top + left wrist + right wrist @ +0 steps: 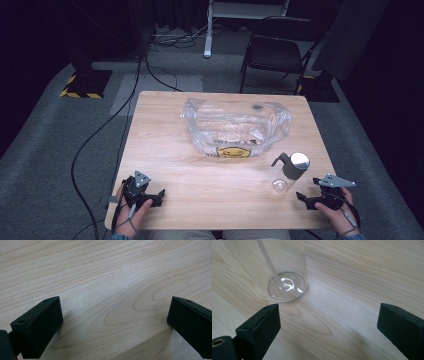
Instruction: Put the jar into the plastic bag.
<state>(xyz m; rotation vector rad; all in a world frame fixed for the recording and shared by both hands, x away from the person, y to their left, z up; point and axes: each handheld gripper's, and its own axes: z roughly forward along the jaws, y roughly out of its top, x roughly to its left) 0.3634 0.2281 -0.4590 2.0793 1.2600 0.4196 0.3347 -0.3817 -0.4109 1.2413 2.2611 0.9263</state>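
Bottle, clear with a grey pump cap, stood upright on the surface, just in front of the plastic bag. Right tongs sat near the bottle, apart and empty; left tongs, far from it, likewise gaped.

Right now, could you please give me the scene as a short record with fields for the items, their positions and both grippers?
surface: wooden table
bottle: clear pump bottle, upright near the table's right front, silver cap, dip tube inside
bag: clear plastic bag with a yellow smiley print, at the table's middle back
left gripper: left gripper open over bare wood, nothing between the jaws
right gripper: right gripper open, bottle base just ahead of the jaws, not gripped
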